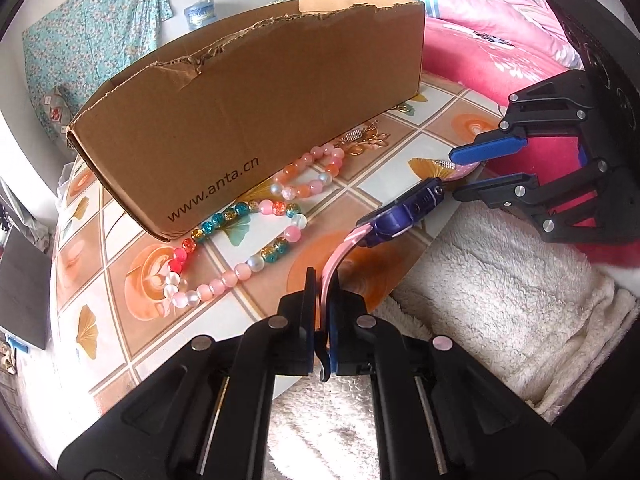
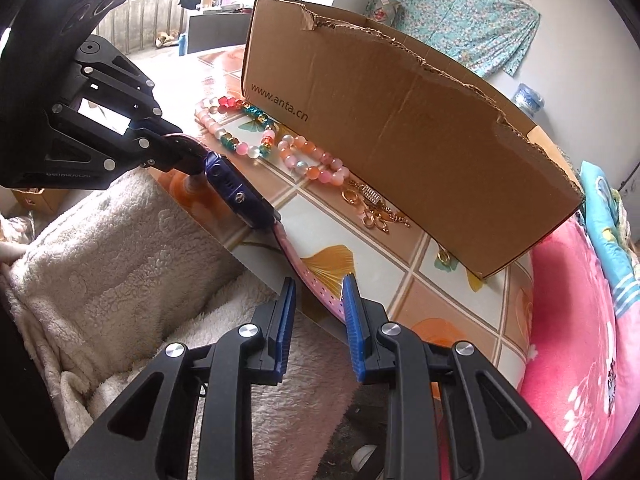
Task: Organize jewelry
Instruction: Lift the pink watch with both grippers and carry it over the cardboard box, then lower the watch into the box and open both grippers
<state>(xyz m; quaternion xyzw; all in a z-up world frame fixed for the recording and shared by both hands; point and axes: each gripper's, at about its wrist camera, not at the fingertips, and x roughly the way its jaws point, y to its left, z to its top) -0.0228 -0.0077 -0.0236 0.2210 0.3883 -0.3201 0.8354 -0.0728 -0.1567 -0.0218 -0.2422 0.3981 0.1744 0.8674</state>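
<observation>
Beside the box: a cardboard box [image 1: 256,112] with torn upper edges and "www.anta.cn" printed on its side stands on the patterned tablecloth [image 1: 132,280]; its inside is hidden from both cameras.
Along the box's near wall: a long bead necklace [image 1: 240,248] of pink, teal and red beads, a pink-orange bead bracelet [image 1: 316,176], and a tangle of gold chains and rings [image 2: 372,208], all lying on the cloth.
Watch: a purple watch [image 1: 404,212] with a pink strap, held off the table's near edge, in front of the box.
Left gripper [image 1: 322,292]: jaws closed on the watch's pink strap.
Right gripper [image 2: 320,312]: jaws apart, straddling the strap's free perforated end; contact unclear.
Below the table edge: a cream fleece blanket [image 1: 500,280].
</observation>
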